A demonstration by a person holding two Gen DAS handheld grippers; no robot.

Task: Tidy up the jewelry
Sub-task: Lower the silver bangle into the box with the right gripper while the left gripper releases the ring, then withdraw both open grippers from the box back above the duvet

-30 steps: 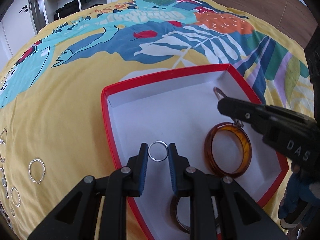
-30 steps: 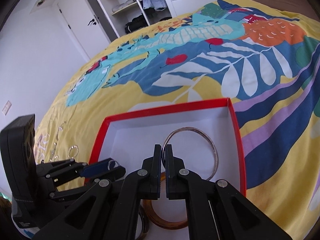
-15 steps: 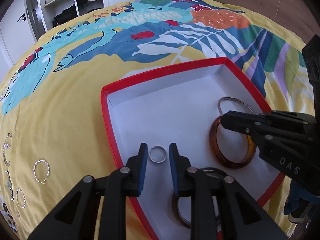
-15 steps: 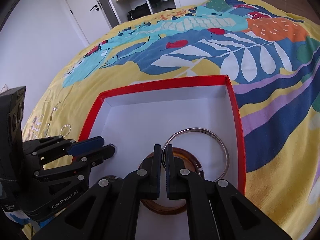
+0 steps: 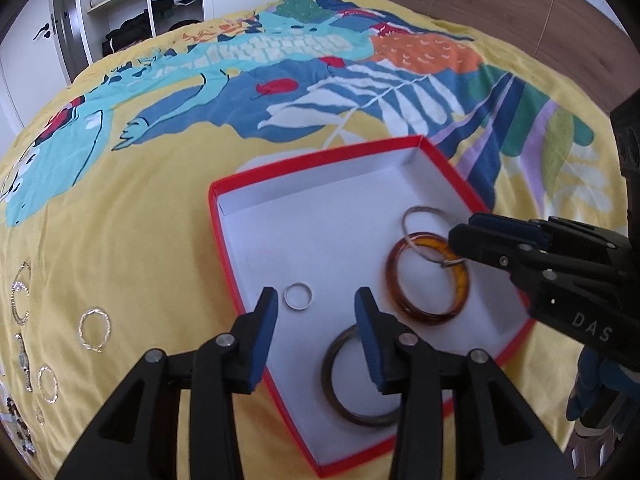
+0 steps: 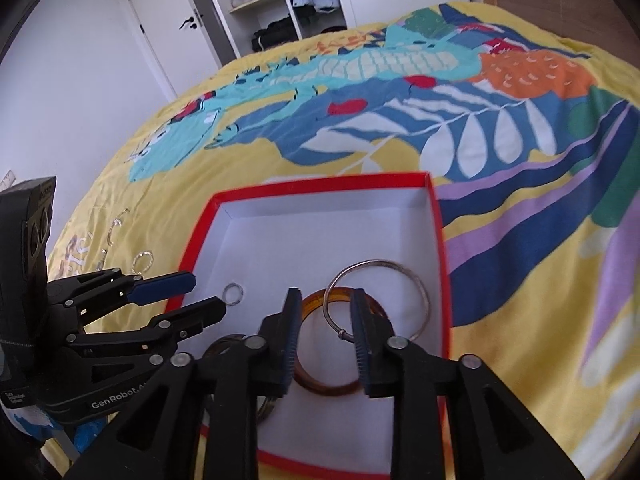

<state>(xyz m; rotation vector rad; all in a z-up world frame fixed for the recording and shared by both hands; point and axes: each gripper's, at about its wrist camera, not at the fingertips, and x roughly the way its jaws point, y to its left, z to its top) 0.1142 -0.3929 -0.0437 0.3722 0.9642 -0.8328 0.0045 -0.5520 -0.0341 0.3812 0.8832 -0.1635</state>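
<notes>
While both grippers stand over the red box point(image 5: 224, 240) on the bed point(image 5: 120, 208), the lot reads as follows.

Box: open, white inside, red rim; landmark for all entries.
Silver ring point(image 5: 297, 296): flat on the box floor, near its left wall, lying free just ahead of the left gripper point(image 5: 316, 336), whose jaws are wide and empty.
Amber bangle point(image 5: 428, 278): on the box floor toward the right wall.
Thin silver bangle point(image 6: 378, 300): in the box, overlapping the amber one, its near edge between the jaws of the right gripper point(image 6: 324, 340), which are parted; contact cannot be told.
Dark bangle point(image 5: 356, 380): near corner of the box, partly hidden.
Loose silver hoops point(image 5: 94, 329): on the bed, left of the box.

Step judged in hand: release of pieces into the box. Next move likely calls for lifting clear and reaching left of the box for a hoop.
</notes>
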